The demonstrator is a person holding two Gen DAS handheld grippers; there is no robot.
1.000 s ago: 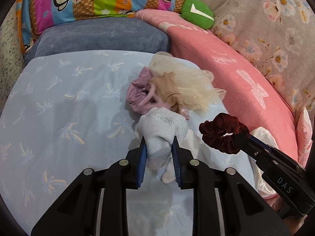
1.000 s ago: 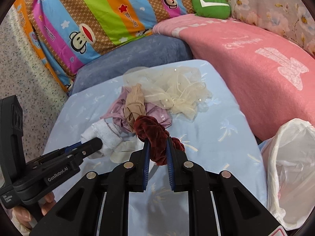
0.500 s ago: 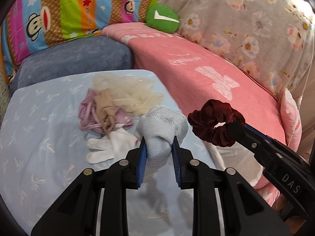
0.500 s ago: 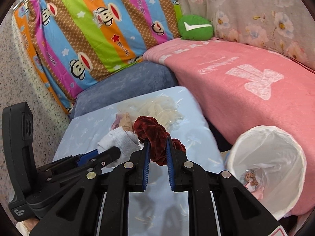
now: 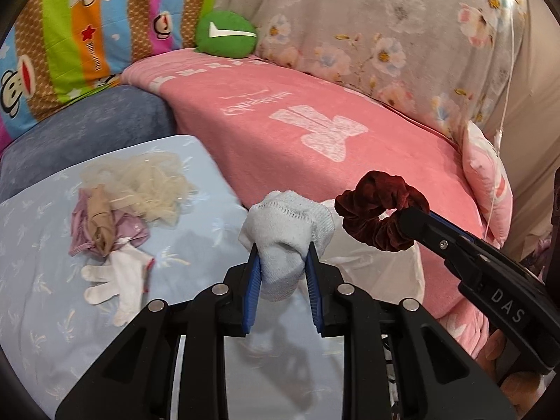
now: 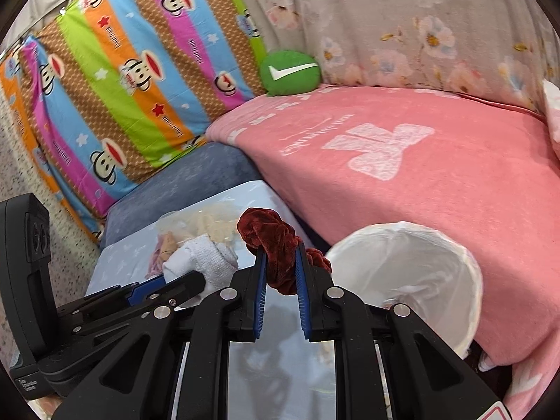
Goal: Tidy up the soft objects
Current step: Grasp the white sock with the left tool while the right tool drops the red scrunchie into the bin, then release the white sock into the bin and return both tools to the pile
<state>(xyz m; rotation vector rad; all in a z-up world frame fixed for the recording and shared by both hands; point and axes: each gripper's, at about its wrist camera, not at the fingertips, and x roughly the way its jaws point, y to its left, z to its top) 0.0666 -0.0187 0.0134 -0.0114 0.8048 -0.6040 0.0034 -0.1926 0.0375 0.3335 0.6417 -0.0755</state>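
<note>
Left gripper (image 5: 282, 262): jaws clenched on a rolled pale-blue knitted sock (image 5: 287, 231), which stands up from between the 2 blue pads and is clear of the surface below. In the right wrist view the same sock (image 6: 206, 259) shows at the tip of the left gripper (image 6: 189, 281), low and left of centre.

Right gripper (image 6: 279, 273): jaws clenched on a dark red velvet scrunchie (image 6: 276, 241), the loop bunched above the pads. In the left wrist view the scrunchie (image 5: 379, 210) hangs at the tip of the right gripper (image 5: 407, 218), just beside the sock, to its right.

Receptacle: a round bin lined with a white plastic bag (image 6: 465, 266) sits just right of the scrunchie in the right wrist view, against the edge of the pink fleece blanket (image 6: 437, 175). Its contents cannot be made out.

Remaining on the light-blue patterned sheet (image 5: 42, 280): 1 cream mesh bundle (image 5: 150, 185), 1 tan fabric piece (image 5: 99, 220) lying on a mauve satin cloth (image 5: 129, 234), and 1 white glove (image 5: 119, 280) flat beside them. All 4 are grouped together, well apart from both grippers.

Background: a green round cushion with a white tick (image 6: 290, 73), a striped monkey-print cover (image 6: 122, 80), and a grey floral cloth (image 5: 385, 35).
</note>
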